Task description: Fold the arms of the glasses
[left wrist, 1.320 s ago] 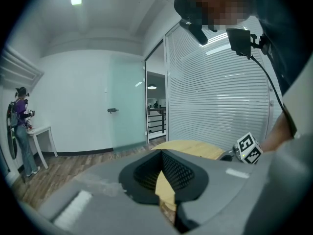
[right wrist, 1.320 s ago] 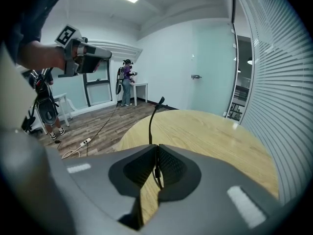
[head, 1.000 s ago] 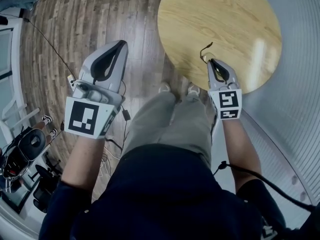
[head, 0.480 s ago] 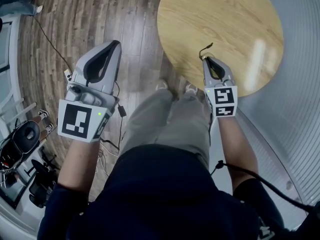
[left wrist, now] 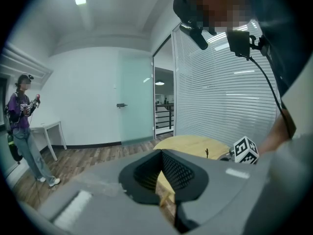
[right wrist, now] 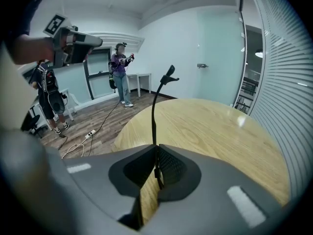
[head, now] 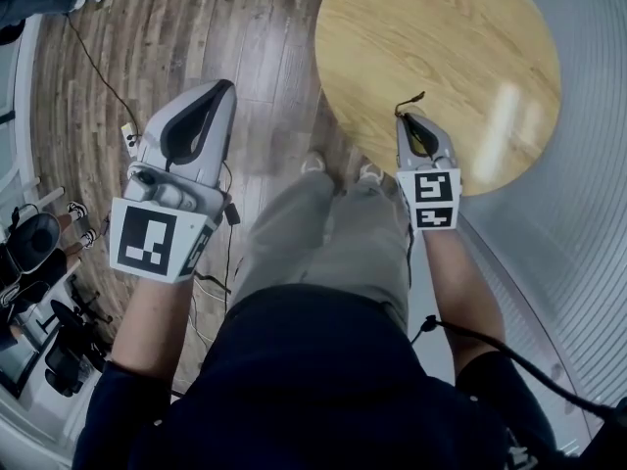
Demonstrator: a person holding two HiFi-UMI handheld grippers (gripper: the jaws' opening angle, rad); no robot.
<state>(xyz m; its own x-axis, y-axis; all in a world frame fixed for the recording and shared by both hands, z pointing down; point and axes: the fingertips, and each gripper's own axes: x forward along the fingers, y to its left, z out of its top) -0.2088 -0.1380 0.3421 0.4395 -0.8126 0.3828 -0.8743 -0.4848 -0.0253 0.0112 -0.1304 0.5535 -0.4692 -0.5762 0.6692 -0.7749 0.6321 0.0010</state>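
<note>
Right claw (right wrist: 157,160) clamped on the glasses (right wrist: 154,116), one thin black arm projecting straight ahead of its jaws over the worktop (right wrist: 220,131); left claw (left wrist: 162,160) closed, empty, well apart to the left.

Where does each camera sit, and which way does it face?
Head view: on the head, facing steeply down; legs, forearms, left tongs and right tongs show.
Left gripper view: on left tongs, along shut jaws toward round table; right forearm shows.
Right gripper view: on right tongs, along jaws gripping glasses arm; left forearm shows.
All share that table.
</note>
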